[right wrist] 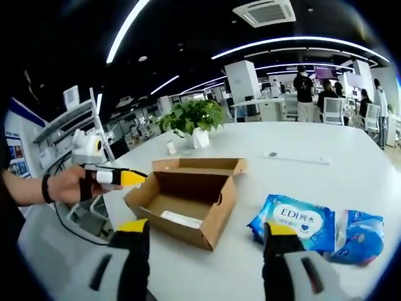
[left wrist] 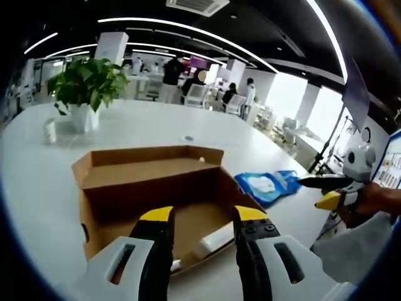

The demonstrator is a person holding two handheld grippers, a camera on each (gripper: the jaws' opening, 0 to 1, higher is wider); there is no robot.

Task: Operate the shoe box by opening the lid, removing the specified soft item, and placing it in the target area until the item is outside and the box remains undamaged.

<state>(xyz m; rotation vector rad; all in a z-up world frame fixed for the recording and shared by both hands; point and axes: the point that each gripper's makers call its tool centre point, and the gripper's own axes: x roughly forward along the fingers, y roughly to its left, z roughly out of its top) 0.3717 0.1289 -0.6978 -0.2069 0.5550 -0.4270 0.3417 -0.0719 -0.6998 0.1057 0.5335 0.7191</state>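
Observation:
An open brown cardboard shoe box (left wrist: 156, 188) lies on the white table, its lid folded back on the far side. A flat white item (left wrist: 213, 241) lies on its floor. My left gripper (left wrist: 203, 216) hovers open just above the box's near edge, nothing between its yellow-tipped fingers. A blue soft pack (left wrist: 269, 185) rests on the table right of the box, with my right gripper (left wrist: 329, 191) beside it. In the right gripper view the box (right wrist: 188, 194) sits ahead, two blue packs (right wrist: 294, 222) lie to its right, and my right gripper (right wrist: 208, 232) stands open and empty.
A potted plant (left wrist: 88, 84) and a small cup (left wrist: 50, 130) stand at the table's far side. A person's hand holds the left gripper (right wrist: 116, 177) left of the box. People and chairs (left wrist: 188, 88) fill the room behind. The table edge (right wrist: 62, 238) is near.

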